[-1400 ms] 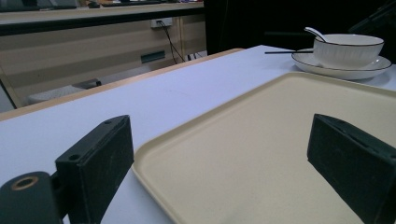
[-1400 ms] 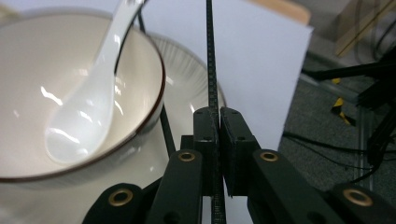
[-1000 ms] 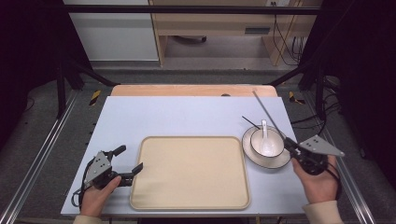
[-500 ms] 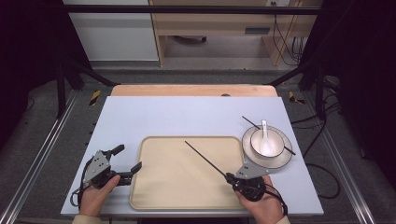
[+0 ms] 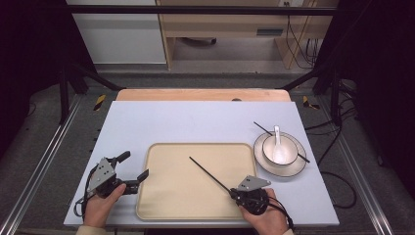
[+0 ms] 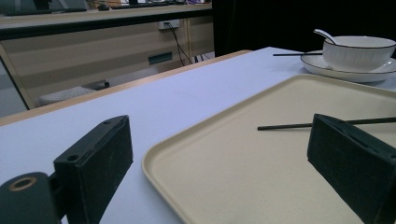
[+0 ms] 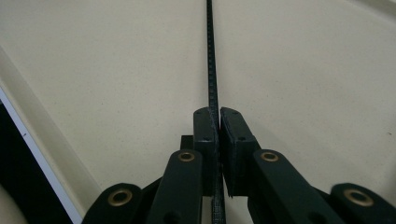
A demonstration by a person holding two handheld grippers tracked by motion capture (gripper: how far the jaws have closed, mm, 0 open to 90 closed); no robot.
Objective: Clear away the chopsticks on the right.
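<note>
The right gripper (image 5: pixel 234 195) was clamped on one black chopstick (image 5: pixel 209 172), holding it by its near end so the rest slanted out low over the tray (image 5: pixel 161 205), apparently to be laid there. The second chopstick (image 5: pixel 261 128) lay across the plate (image 5: pixel 293 169) behind the bowl (image 5: pixel 280 149), with its spoon (image 5: pixel 277 133) inside. The left gripper (image 5: pixel 133 170) waited with jaws apart at the tray's left edge, holding nothing.

Even, soft overhead light keeps the table (image 5: pixel 195 117) bright with faint shadows while the frame's left and right edges sink into black, and the near jaws in both gripper views blur slightly.
</note>
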